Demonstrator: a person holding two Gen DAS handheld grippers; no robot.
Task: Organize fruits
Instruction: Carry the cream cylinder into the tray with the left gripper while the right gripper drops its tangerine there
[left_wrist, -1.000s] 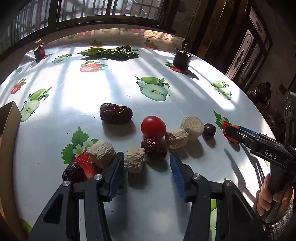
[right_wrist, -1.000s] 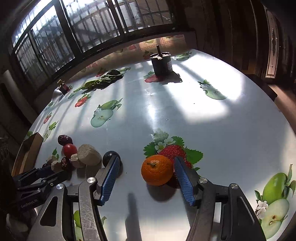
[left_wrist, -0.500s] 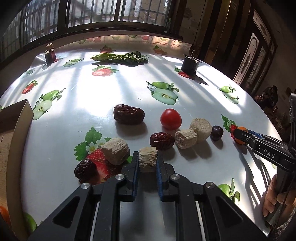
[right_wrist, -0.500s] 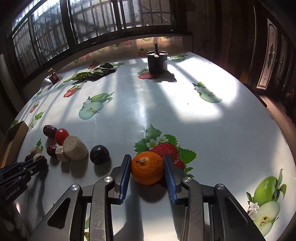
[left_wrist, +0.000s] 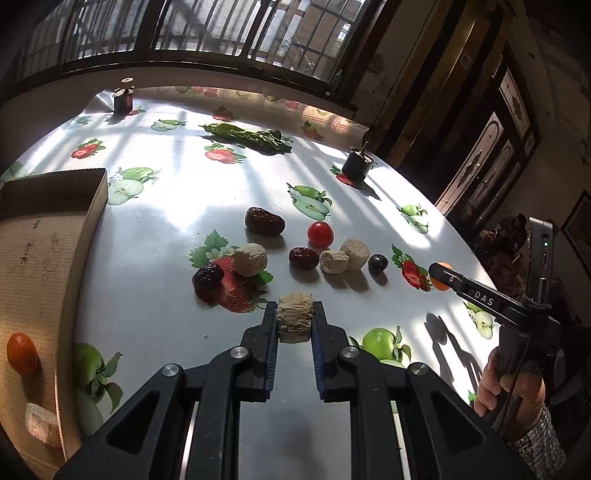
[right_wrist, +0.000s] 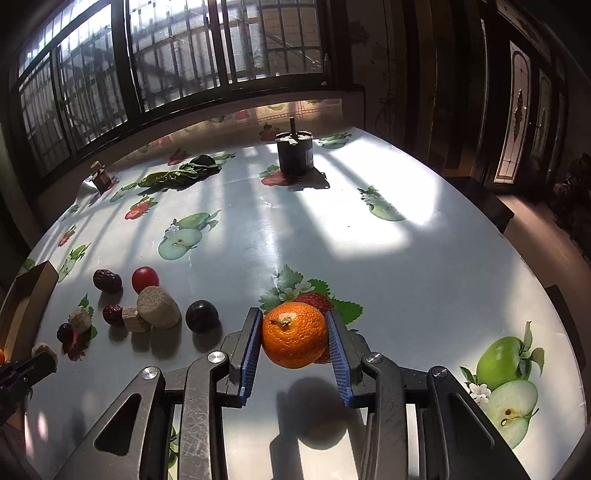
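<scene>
Above the table (right_wrist: 424, 266), left tongs (left_wrist: 294, 320) clamping beige chunk (left_wrist: 294, 317), right tongs (right_wrist: 293, 334) clamping orange (right_wrist: 294, 334), box (left_wrist: 40, 258) cut off.

The left gripper (left_wrist: 294, 321) holds a tan ridged chunk (left_wrist: 294, 322) up off the table (left_wrist: 166, 314). Between it and the cardboard box (left_wrist: 44, 258) on the left lies a bare strip of table, wide enough to pass. The box wall stands up at that edge. Just ahead, a dark date (left_wrist: 208, 277) and a round tan piece (left_wrist: 250, 259) sit close and block the straight way forward. Farther on, a row of small fruits and tan pieces fills the middle. The right gripper (right_wrist: 294, 339) holds an orange (right_wrist: 294, 335) above its shadow. The table to its right is open. A dark plum (right_wrist: 201, 316) sits near on its left.
</scene>
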